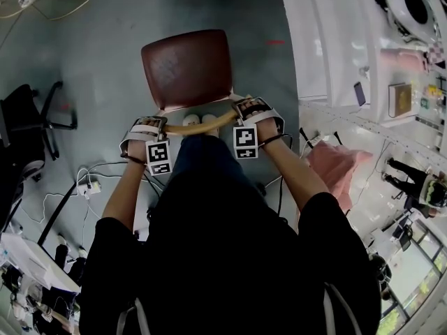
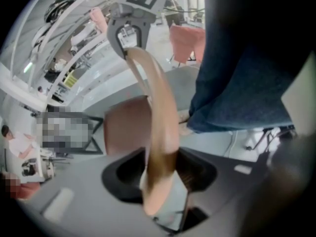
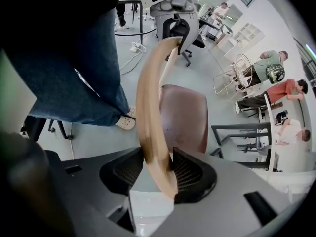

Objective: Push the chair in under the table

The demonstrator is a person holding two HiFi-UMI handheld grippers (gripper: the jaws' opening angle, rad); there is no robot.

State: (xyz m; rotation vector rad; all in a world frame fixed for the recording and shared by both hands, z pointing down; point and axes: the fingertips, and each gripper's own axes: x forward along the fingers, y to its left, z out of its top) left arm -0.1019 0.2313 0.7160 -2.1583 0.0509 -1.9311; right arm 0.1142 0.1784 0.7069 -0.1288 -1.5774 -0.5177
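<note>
L tool [image 1: 157, 122], R tool [image 1: 244, 105] point down, both clamped on backrest [image 1: 200, 124].

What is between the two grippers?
The curved light wooden chair backrest spans from the left gripper to the right gripper, in the head view.

The person wears a black short-sleeved top [image 1: 223, 257], blue jeans [image 1: 202, 160] and pale shoes [image 1: 192, 121].

1. One chair [image 1: 187, 67], with one curved wooden backrest rail [image 1: 202, 124] running from gripper to gripper.
2. Two grippers: left gripper [image 1: 150, 128] and right gripper [image 1: 248, 107].
3. Two marker cubes [image 1: 158, 158], one on each gripper.
4. Two white shoes [image 1: 192, 121], between the grippers.
5. One black office chair [image 1: 31, 121], out past the left gripper.
</note>
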